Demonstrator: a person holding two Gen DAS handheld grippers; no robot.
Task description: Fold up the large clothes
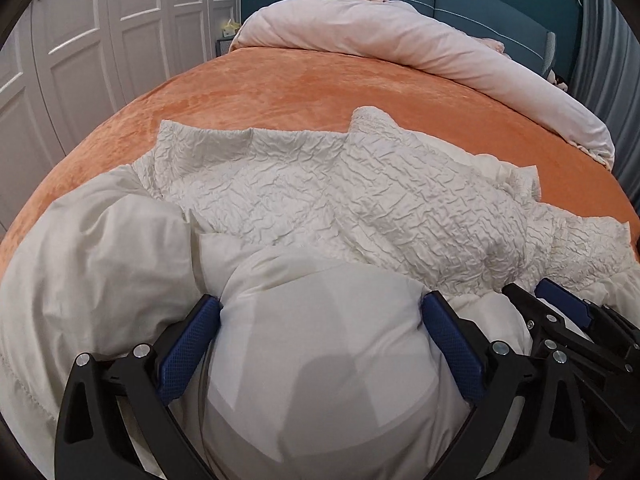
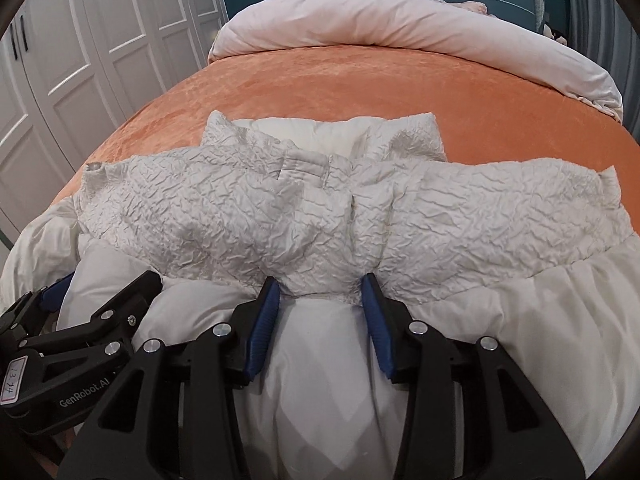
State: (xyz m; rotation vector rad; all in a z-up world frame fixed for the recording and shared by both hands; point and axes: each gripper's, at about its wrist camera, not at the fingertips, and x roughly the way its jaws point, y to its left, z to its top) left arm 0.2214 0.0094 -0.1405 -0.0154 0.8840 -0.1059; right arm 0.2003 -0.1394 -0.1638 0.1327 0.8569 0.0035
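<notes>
Currently the cream padded coat (image 2: 328, 208) lies crumpled on the orange bed (image 2: 320, 84). The left gripper (image 1: 320, 312) has its jaws clamped on a wide bulge of smooth lining; beside it, the right gripper (image 2: 320, 292) has its jaws clamped on a narrower bunch.

Both wrist views face the bed (image 1: 280, 92) (close).

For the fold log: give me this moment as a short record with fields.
garment: white puffy jacket, crinkled side up, smooth lining near the cameras
surface: orange bedspread
left hand-held gripper: shut on a bulge of jacket lining
right hand-held gripper: shut on the jacket, beside the left one
behind: pale duvet rolled by the blue headboard
side: white wardrobe
</notes>
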